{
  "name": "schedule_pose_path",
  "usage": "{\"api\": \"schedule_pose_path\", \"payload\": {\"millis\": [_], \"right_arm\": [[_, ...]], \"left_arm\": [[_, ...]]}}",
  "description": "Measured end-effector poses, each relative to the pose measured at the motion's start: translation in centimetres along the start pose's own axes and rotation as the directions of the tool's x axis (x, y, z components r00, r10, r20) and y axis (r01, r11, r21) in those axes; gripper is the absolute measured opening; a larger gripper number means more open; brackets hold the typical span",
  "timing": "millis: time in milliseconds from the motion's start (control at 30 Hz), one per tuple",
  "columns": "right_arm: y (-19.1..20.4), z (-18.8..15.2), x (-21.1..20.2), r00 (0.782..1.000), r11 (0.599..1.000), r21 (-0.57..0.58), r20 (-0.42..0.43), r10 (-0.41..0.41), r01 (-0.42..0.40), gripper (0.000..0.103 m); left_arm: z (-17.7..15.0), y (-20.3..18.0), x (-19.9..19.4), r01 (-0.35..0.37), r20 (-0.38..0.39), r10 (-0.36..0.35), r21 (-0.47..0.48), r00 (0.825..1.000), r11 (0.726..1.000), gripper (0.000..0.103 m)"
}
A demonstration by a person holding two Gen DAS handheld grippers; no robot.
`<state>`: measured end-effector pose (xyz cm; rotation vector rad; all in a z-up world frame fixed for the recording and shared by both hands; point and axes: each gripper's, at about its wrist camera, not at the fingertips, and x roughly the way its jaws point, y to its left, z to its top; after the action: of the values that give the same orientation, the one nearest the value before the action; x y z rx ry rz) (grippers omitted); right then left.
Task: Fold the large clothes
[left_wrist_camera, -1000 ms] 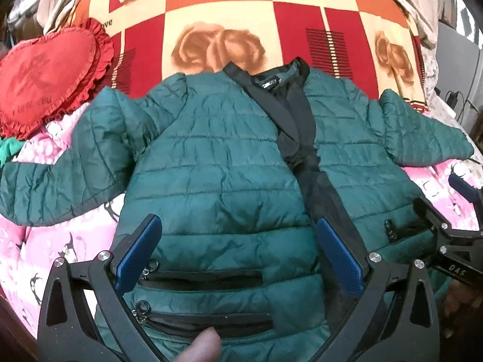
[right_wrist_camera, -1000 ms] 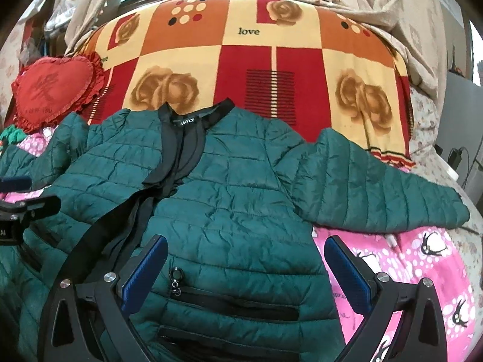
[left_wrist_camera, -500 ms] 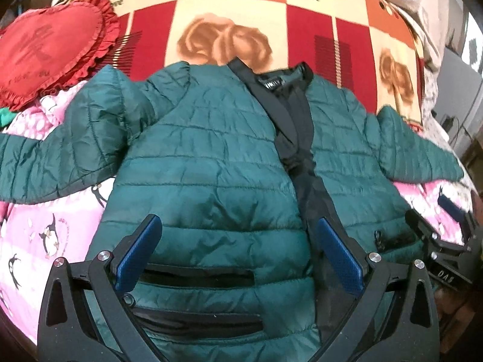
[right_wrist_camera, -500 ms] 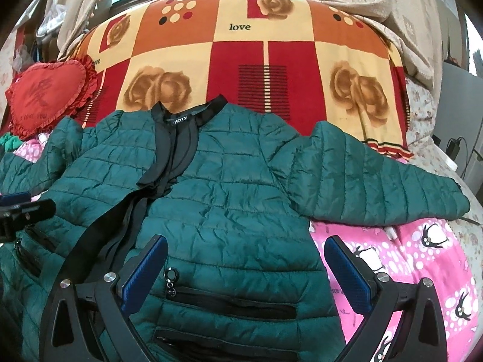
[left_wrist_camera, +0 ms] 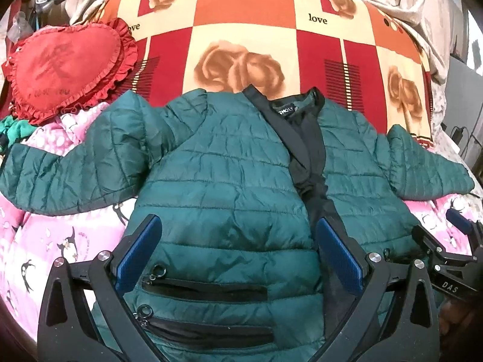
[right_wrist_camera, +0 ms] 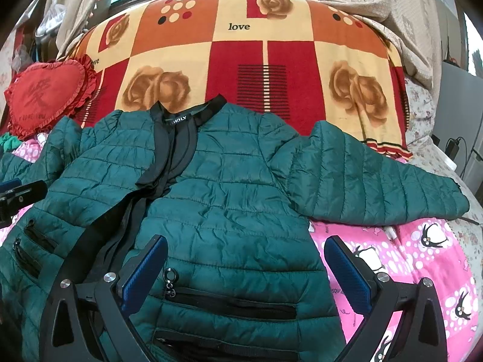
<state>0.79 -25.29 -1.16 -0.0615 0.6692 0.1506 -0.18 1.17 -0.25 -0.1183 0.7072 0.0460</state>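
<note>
A dark green quilted jacket (left_wrist_camera: 220,181) lies flat and face up on the bed, front open, black placket down the middle, both sleeves spread out sideways. It also shows in the right wrist view (right_wrist_camera: 235,199). My left gripper (left_wrist_camera: 238,250) is open and empty, hovering over the jacket's left front panel above its zip pockets. My right gripper (right_wrist_camera: 246,268) is open and empty over the right front panel near the hem. The right gripper's tip shows at the right edge of the left wrist view (left_wrist_camera: 446,247).
A red heart-shaped cushion (left_wrist_camera: 63,63) lies at the back left. A red, orange and cream rose blanket (left_wrist_camera: 241,45) covers the far bed. A pink penguin sheet (right_wrist_camera: 416,253) lies under the jacket. Cables and a charger (right_wrist_camera: 452,144) sit at the right edge.
Both grippers have pulled back and tilted up a little, so more of the blanket and both sleeves show. The jacket has not moved. A fingertip at the bottom of the left view is gone.
</note>
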Motion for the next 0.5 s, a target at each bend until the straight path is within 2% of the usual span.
{"api": "schedule_pose_path", "payload": {"millis": [167,267,500], "right_arm": [[0.1,0.0,0.0,1.000,1.000,0.000,0.000,0.001,-0.001,0.103],[0.0,0.1,-0.1,1.000,1.000,0.004,0.004,0.000,0.000,0.103],[0.1,0.0,-0.4,1.000,1.000,0.007,0.022,0.009,-0.009,0.103]], "left_arm": [[0.1,-0.1,-0.2,0.003,0.006,-0.003,0.013,1.000,1.000,0.103],[0.1,-0.3,-0.2,-0.046,0.004,0.046,0.043,0.999,0.998,0.103],[-0.3,0.0,1.1,-0.075,-0.068,0.079,0.057,0.995,0.996,0.103]]}}
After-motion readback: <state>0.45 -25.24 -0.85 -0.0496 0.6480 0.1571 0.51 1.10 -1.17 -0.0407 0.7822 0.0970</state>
